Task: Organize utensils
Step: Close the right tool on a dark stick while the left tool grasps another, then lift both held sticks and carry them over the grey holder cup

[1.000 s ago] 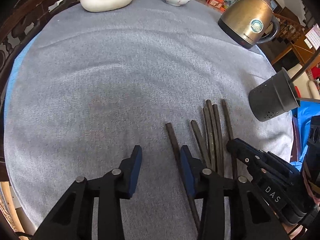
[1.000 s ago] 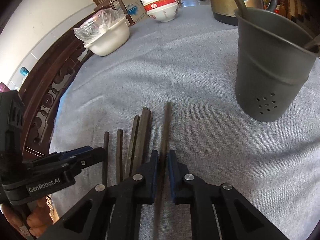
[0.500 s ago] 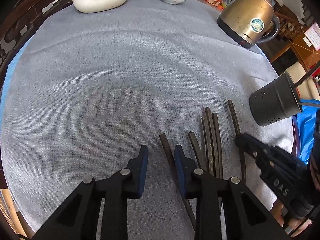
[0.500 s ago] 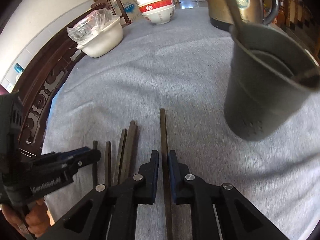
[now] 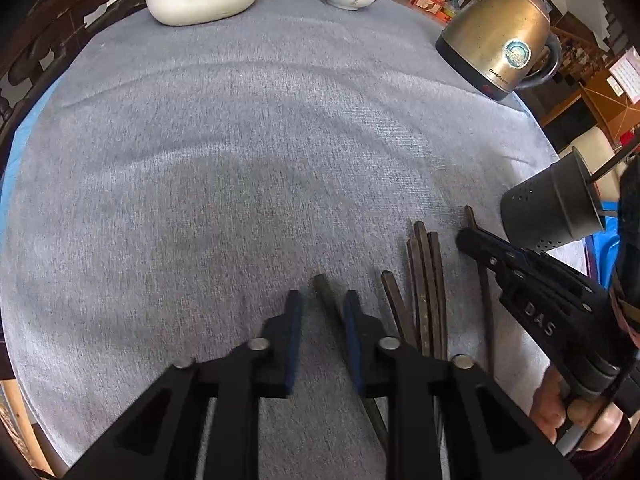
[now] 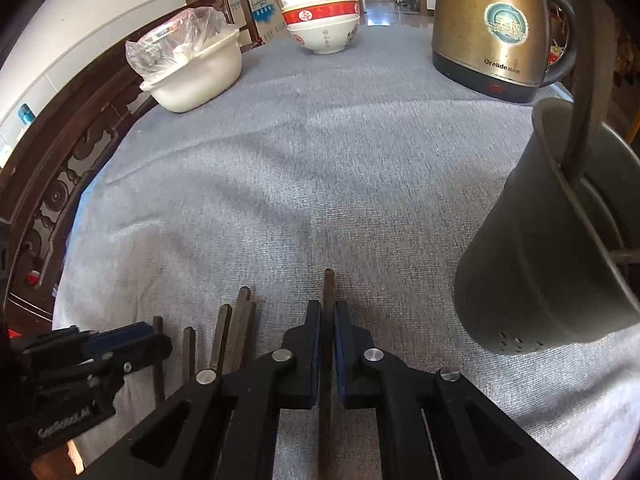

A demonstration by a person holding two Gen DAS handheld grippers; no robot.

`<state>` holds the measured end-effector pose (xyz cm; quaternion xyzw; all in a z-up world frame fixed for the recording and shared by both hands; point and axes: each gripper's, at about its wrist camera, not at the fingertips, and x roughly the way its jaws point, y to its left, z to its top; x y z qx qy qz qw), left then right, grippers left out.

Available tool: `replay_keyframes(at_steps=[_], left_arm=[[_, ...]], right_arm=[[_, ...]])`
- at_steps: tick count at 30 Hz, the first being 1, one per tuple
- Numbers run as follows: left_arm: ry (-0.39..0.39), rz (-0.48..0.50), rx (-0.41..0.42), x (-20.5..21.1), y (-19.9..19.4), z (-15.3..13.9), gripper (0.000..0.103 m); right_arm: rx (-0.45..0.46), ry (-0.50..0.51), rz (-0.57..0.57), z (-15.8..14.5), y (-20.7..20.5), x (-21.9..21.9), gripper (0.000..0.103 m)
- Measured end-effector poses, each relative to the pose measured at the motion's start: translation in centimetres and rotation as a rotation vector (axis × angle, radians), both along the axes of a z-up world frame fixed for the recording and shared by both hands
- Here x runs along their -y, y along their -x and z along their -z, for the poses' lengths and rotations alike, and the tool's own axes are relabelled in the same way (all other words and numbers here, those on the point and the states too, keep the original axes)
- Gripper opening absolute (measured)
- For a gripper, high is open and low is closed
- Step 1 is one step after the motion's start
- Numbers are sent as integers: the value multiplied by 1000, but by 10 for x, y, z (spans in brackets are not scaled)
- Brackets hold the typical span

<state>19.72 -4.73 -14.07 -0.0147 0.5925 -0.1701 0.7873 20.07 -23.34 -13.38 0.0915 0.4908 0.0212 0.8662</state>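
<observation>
So the right gripper (image 6: 328, 312) has its jaws clamped tight on one dark chopstick (image 6: 328, 292), the tip poking out past the blue pads and the rest running back under the gripper body. It's angled down at the tabletop (image 6: 320, 168), with the stick's tip just off the grey cloth, as far as I can tell.

The left gripper (image 5: 322, 312) is pointed steeply down too. Its jaws have just been closing and now stand narrow around another chopstick (image 5: 325, 292) lying on the cloth. That stick sits against the right-hand pad, and there's a visible gap to the left one, so no real grip.

The rest of the chopsticks (image 5: 428, 280) lie in a loose fan between the two grippers, close together, some overlapping, near the front edge of the tabletop.

The dark metal utensil holder (image 6: 560, 248) stands just to the right of the held stick, with a couple of handles already leaning in it. A hand (image 5: 576, 420) shows behind the right gripper's handle.

Further out: a brass kettle (image 5: 500, 36), stacked red-and-white bowls (image 6: 320, 20) and a white tub (image 6: 200, 72) with a plastic bag in it, all along the far edge. The whole middle of the cloth is open.
</observation>
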Motion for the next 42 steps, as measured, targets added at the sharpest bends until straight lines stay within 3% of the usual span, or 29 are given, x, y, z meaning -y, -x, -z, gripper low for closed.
replay_keyframes(at_steps=[6, 9, 18, 26, 36, 42], left_arm=[[28, -18, -18, -11, -4, -3, 10], [44, -33, 13, -15, 2, -16, 10], [69, -22, 199, -24, 31, -96, 8], [74, 2, 387, -18, 63, -168, 7], [96, 66, 578, 10, 81, -245, 7], [116, 126, 662, 43, 86, -281, 7]], right_arm=[[92, -17, -12, -28, 23, 0, 6], [155, -22, -19, -50, 40, 2, 6], [362, -83, 2, -117, 100, 18, 6], [530, -81, 95, -168, 147, 44, 6], [689, -113, 227, -219, 180, 82, 6], [724, -99, 251, -239, 179, 89, 6]])
